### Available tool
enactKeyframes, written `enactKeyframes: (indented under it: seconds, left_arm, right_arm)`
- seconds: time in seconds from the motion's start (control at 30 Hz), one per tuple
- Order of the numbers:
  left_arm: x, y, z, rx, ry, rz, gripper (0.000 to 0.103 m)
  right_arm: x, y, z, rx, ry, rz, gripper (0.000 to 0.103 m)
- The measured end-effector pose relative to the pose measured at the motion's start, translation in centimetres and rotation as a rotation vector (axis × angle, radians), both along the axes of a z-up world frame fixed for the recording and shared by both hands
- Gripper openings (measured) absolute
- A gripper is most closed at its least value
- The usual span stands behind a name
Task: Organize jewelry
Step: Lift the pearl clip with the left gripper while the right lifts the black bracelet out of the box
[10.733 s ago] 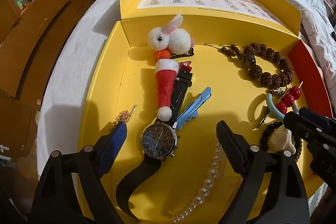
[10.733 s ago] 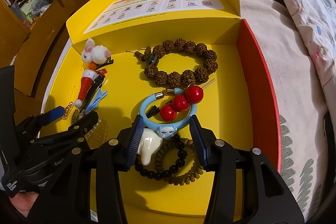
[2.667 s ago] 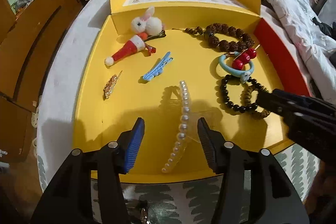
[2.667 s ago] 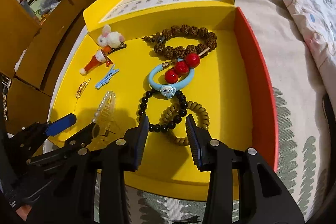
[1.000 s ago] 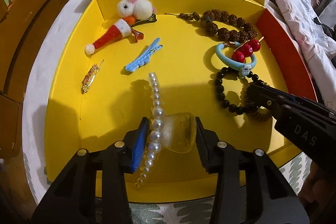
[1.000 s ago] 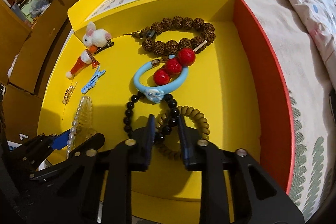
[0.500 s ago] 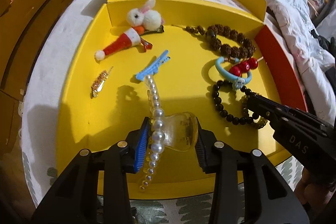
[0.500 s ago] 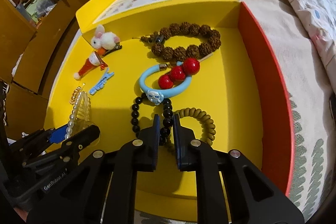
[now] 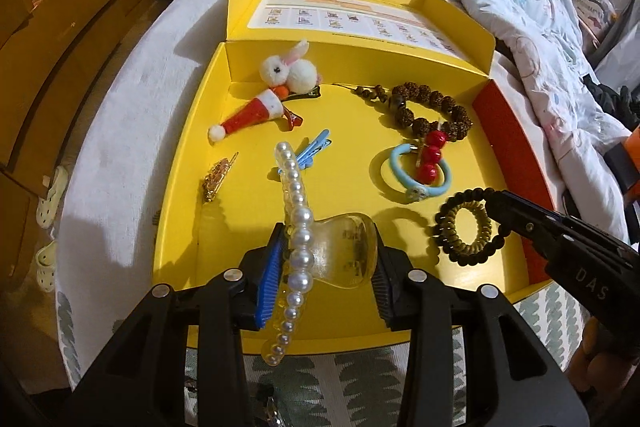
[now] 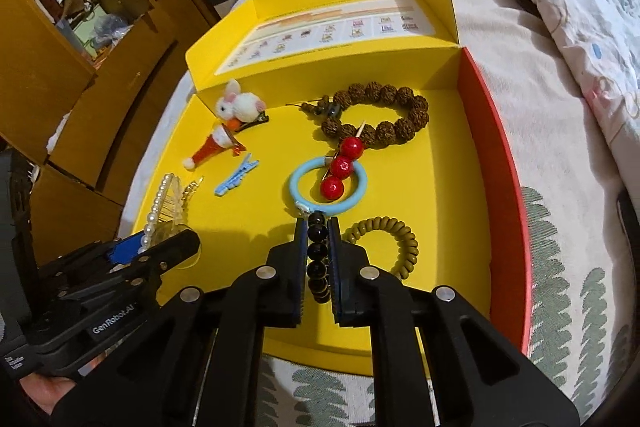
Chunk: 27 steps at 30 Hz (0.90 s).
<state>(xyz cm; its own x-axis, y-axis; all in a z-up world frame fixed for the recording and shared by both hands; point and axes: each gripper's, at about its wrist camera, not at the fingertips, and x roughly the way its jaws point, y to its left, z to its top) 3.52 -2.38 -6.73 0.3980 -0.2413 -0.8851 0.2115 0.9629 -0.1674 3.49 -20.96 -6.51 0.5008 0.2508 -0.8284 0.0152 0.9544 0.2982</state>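
Observation:
My left gripper is shut on a clear pearl hair claw and holds it above the front of the yellow tray. The claw also shows in the right wrist view. My right gripper is shut on a black bead bracelet, lifted over the tray's front right; in the left wrist view it hangs from that gripper as a dark ring. An olive coil hair tie lies under it.
In the tray lie a blue ring with red beads, a brown bead bracelet, a blue clip, a Santa-hat clip, a bunny clip and a gold clip. Bedding lies right; wooden cabinets stand left.
Both grippers closed and rose: the left lifted the pearl claw off the tray floor, the right closed on the black bracelet and raised it off the coil tie.

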Motion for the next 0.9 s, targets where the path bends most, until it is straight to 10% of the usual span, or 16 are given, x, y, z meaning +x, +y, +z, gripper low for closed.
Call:
enactKeyframes:
  seconds: [0.9]
  left_arm:
    - [-5.1,0.1,4.0,-0.032,-0.070,-0.037,0.040]
  right_arm:
    - [-6.4,-2.2,6.7,0.011,-0.114,-0.056,0.011]
